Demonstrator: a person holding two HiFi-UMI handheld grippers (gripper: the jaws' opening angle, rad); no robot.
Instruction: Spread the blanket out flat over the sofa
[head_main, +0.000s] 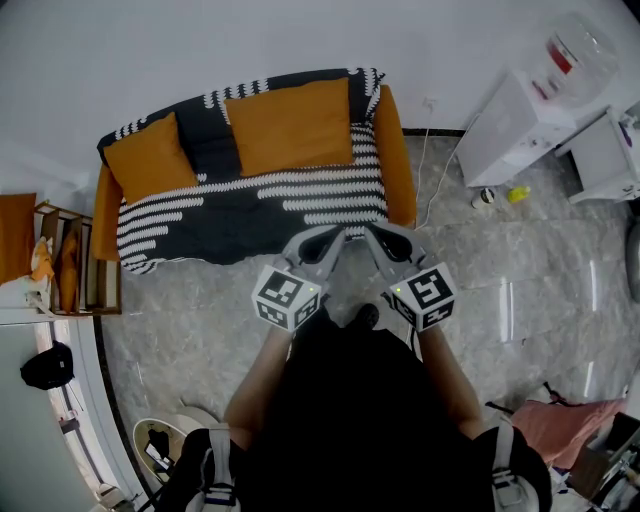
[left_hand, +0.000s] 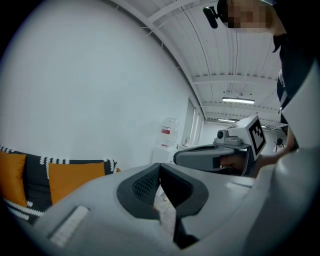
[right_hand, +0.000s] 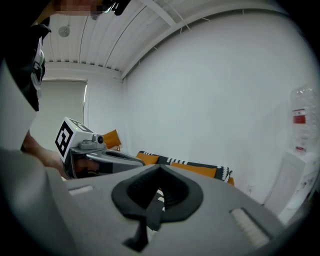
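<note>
Head view, with both gripper views. My left gripper (head_main: 336, 236) and my right gripper (head_main: 369, 233) are held side by side in front of my body, their tips close together and aimed toward the orange upholstered sofa (head_main: 398, 150). In each gripper view the two black-padded jaws meet at their tips, pressed together with nothing between them; both claws are empty.

The black knitted blanket with white broken stripes (head_main: 240, 205) lies on the sofa, well apart from both grippers. It covers the seat and runs up the backrest to the top edge, and its front edge hangs over the front of the seat. The orange arms at either end remain uncovered. Two orange rectangular cushions rest on the blanket against the backrest: a larger one (head_main: 295, 125) toward the right of the view and a smaller one (head_main: 150, 155) toward the left.

The sofa stands against a white wall on a grey marble-patterned floor (head_main: 500, 260). A white water dispenser carrying a clear bottle (head_main: 525, 120) stands to the right of the sofa, and a low wooden shelf (head_main: 85, 270) to its left.
</note>
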